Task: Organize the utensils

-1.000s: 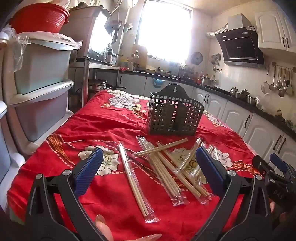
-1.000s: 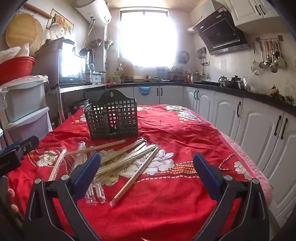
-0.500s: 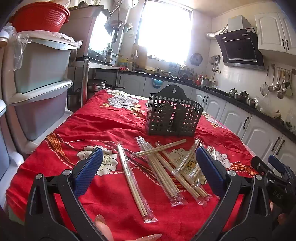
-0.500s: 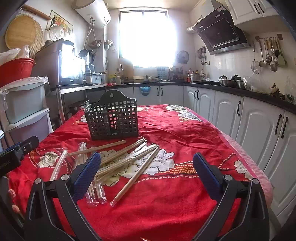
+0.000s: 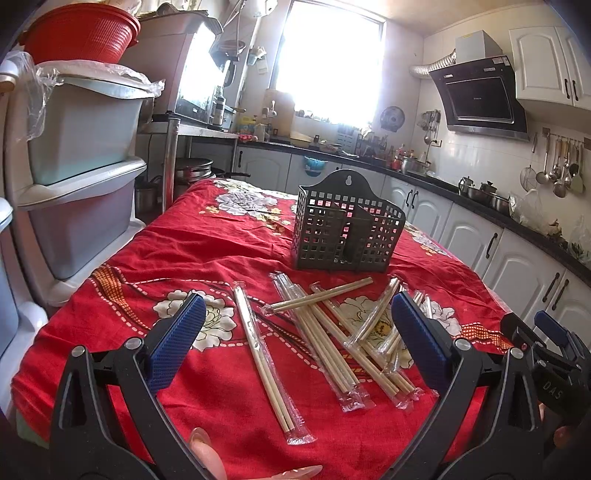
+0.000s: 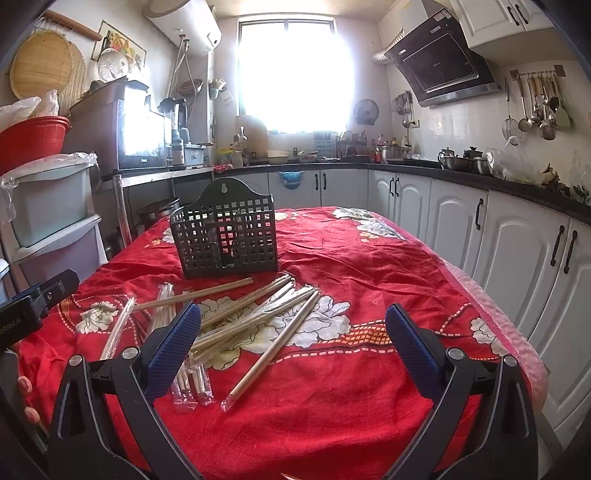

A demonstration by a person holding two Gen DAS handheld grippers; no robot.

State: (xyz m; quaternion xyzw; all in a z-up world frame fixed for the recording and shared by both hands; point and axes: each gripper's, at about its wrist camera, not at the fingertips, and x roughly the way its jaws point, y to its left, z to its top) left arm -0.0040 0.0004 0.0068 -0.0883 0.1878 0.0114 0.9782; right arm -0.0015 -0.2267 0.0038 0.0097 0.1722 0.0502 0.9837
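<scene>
2 grippers hover spread wide and empty over the red tablecloth (image 5: 192, 254). The wrapped chopsticks (image 5: 325, 332) lie scattered between the left gripper (image 5: 295, 343) and the slotted black utensil basket (image 5: 347, 236) (long axes mostly pointing away); the right gripper (image 6: 291, 343) sits off to their right.

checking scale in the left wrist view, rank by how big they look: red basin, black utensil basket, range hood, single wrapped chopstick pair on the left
1. red basin, range hood and black utensil basket: too alike to rank; distances differ.
2. single wrapped chopstick pair: thinnest, though nearest.
</scene>
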